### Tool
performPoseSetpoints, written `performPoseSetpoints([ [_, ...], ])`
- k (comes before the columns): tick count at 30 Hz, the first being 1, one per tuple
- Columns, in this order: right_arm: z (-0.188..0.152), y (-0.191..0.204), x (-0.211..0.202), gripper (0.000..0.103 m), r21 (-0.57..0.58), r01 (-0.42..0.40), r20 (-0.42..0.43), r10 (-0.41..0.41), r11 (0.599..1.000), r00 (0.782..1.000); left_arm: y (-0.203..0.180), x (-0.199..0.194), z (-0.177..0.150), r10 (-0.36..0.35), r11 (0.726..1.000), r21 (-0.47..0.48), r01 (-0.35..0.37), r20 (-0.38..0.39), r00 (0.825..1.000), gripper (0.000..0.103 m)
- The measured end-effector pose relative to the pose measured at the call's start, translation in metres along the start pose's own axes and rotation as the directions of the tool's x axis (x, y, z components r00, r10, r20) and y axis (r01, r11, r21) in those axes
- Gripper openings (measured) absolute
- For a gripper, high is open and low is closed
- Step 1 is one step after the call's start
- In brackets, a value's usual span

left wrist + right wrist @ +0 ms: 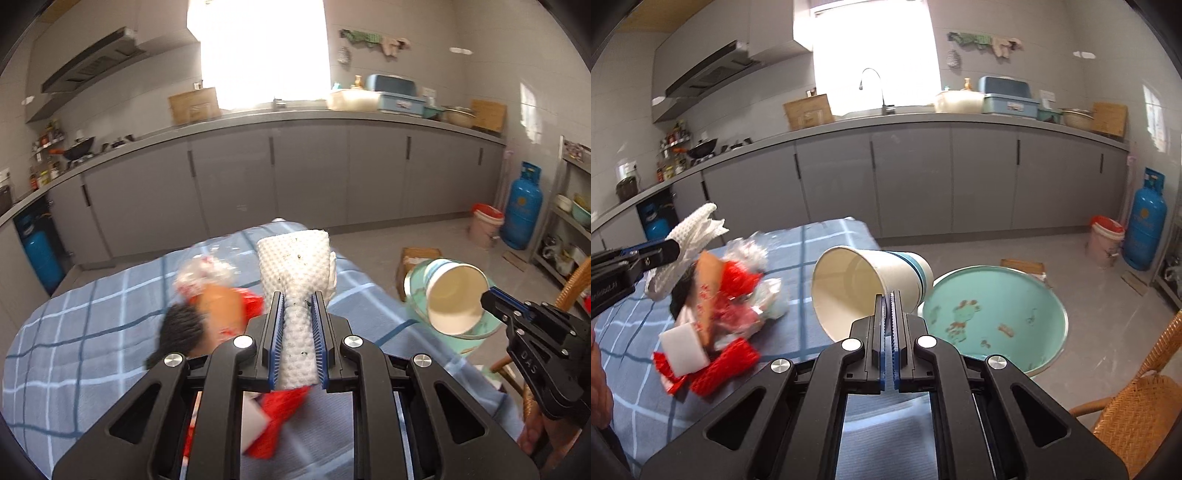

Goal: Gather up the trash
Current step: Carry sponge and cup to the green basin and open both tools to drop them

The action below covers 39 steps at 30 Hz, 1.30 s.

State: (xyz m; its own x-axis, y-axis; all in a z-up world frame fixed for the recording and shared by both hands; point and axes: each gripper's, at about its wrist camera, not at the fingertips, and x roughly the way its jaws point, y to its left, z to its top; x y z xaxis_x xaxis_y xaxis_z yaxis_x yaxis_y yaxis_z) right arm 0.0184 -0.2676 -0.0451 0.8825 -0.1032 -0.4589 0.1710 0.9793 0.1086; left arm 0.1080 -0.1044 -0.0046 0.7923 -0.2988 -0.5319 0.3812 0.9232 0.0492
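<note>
Your left claw [298, 306] is clamped on a white foam net sleeve [295, 266], with the sleeve pinched between the blue pads and lifted clear of the tabletop [92, 332]. Your right claw [889, 299] is closed on the rim of a paper cup [864, 284], which hangs tilted with its mouth toward the camera. The cup sits above the near edge of the green basin [993, 317], which reads as the collection point. The basin holds only a few small brownish scraps at present; no large item lies in it.

Status, judged from this layout: two items are picked up and in transit, neither yet deposited.

Remaining work lies beside the basin, on the checked cloth:
- a heap of red wrappers [735, 358];
- a white foam block [683, 350] on top of the heap;
- a crumpled clear plastic bag [750, 254];
- a dark, blurred item at the far side of the heap, which cannot be identified.

Expect several more pick-and-drop cycles. The task is at an early stage.
</note>
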Motion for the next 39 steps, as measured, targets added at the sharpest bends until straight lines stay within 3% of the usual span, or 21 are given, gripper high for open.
performPoseSetpoints([
  [6,0.006,-0.049,0.012,0.004,0.062,0.068,-0.006,-0.068,0.996,0.998,-0.045,0.034,0.014,-0.101,0.994,0.036,0.102,-0.03,0.994,0.016],
  [15,0.008,-0.102,0.046,0.004,0.11,0.11,-0.054,-0.104,0.988,0.993,-0.11,0.086,0.025,-0.247,0.964,0.076,0.254,-0.092,0.965,0.017],
  [22,0.003,-0.13,0.067,0.004,0.133,0.135,-0.071,-0.127,0.982,0.989,-0.157,0.129,0.021,-0.291,0.945,0.114,0.307,-0.141,0.946,0.02],
  [24,0.0,-0.136,0.072,0.006,0.143,0.147,-0.073,-0.138,0.979,0.988,-0.166,0.144,0.019,-0.286,0.944,0.119,0.307,-0.162,0.944,0.037],
  [26,-0.002,-0.144,0.073,0.031,0.165,0.17,-0.072,-0.161,0.972,0.984,-0.168,0.153,0.015,-0.275,0.947,0.121,0.297,-0.169,0.947,0.058],
  [27,-0.003,-0.148,0.073,0.039,0.179,0.178,-0.072,-0.167,0.968,0.983,-0.165,0.155,0.014,-0.274,0.948,0.117,0.297,-0.175,0.946,0.06],
  [30,-0.006,-0.152,0.069,0.04,0.181,0.199,-0.072,-0.189,0.963,0.979,-0.157,0.159,0.009,-0.272,0.951,0.097,0.294,-0.196,0.942,0.061],
  [32,-0.006,-0.154,0.065,0.04,0.19,0.203,-0.07,-0.193,0.961,0.979,-0.152,0.157,0.009,-0.275,0.952,0.08,0.294,-0.196,0.941,0.069],
  [39,0.002,-0.137,0.041,0.044,0.203,0.175,-0.03,-0.172,0.963,0.985,-0.12,0.116,0.014,-0.206,0.972,0.087,0.218,-0.121,0.971,0.083],
])
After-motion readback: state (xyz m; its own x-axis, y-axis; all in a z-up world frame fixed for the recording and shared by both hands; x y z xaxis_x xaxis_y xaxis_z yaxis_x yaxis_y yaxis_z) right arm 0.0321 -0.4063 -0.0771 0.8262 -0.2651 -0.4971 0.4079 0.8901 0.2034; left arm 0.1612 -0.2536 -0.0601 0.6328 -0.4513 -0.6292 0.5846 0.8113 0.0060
